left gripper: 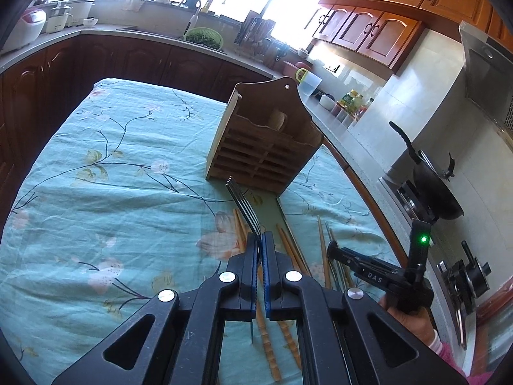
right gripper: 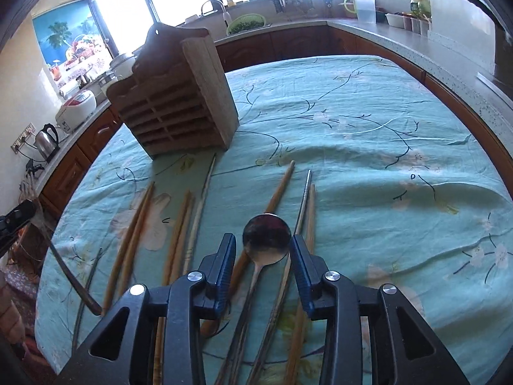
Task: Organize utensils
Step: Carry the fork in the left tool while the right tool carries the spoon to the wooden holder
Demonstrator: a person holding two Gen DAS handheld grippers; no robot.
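Observation:
My left gripper [left gripper: 261, 237] is shut on a dark metal fork [left gripper: 242, 205], whose tines point up toward the wooden utensil holder [left gripper: 266, 147]. The holder stands on the teal floral tablecloth [left gripper: 112, 192]. In the right wrist view, my right gripper [right gripper: 262, 240] is open low over the cloth, its fingers on either side of a metal spoon [right gripper: 266, 235] that lies among wooden chopsticks [right gripper: 134, 237]. The pads do not press on the spoon. The holder [right gripper: 179, 96] stands at the upper left of that view. The fork handle [right gripper: 70, 276] hangs at the far left.
Several chopsticks [left gripper: 290, 250] lie side by side in front of the holder. A kitchen counter [left gripper: 352, 128] with bottles, a stove with a black pan [left gripper: 433, 189] and a sink surround the table. A hand [left gripper: 404, 317] holds the right gripper's handle.

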